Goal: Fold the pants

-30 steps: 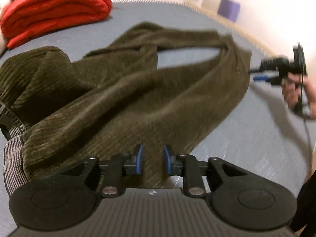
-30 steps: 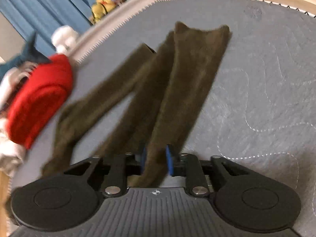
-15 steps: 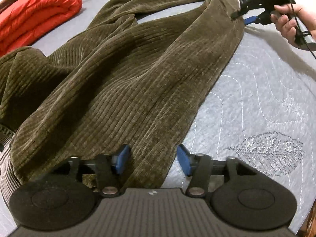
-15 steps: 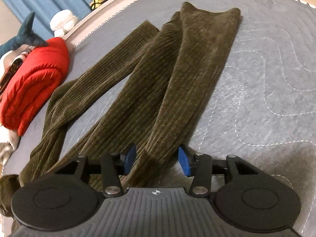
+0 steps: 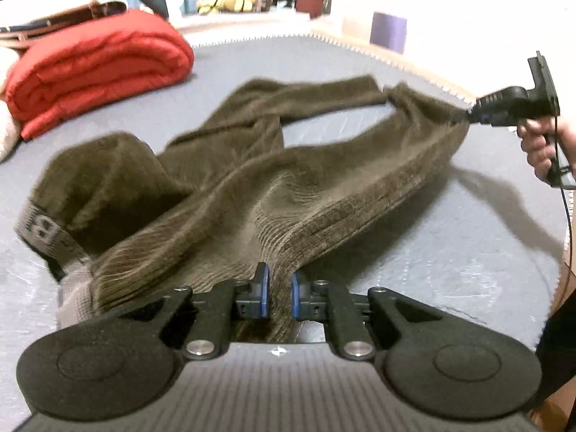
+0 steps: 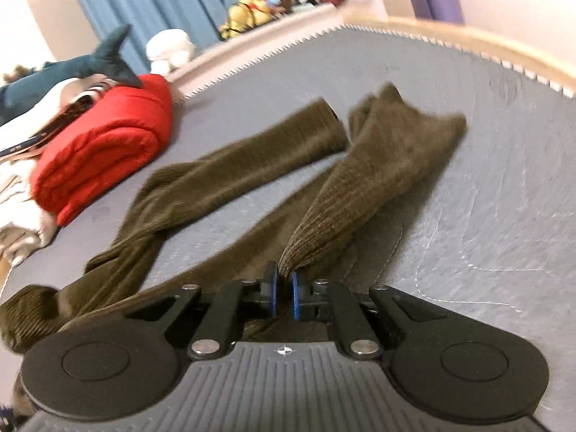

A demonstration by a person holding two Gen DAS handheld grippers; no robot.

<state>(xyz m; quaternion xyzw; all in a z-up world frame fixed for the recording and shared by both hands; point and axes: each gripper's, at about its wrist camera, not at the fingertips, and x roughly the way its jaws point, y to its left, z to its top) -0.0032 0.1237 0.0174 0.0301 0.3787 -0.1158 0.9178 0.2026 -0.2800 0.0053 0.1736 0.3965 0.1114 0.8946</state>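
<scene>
fingers (image 5: 261, 289) clamped, pants (image 5: 273, 187) motion-blurred

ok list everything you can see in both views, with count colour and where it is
pants: one pair, dark olive corduroy, spread on the bed, one leg lifted at both ends
grey waistband: one, at the pants' left end in the left view
bed cover: one, grey quilted, under everything
red blanket: one, folded, far left on the bed
shark plush: one, dark blue, behind the blanket
stuffed toys: several, mostly yellow, by the blue curtain
purple box: one, by the far wall
left gripper: black, blue pads, shut on pants
right gripper: black, blue pads, shut on pants
hand: one, holding the right gripper
</scene>
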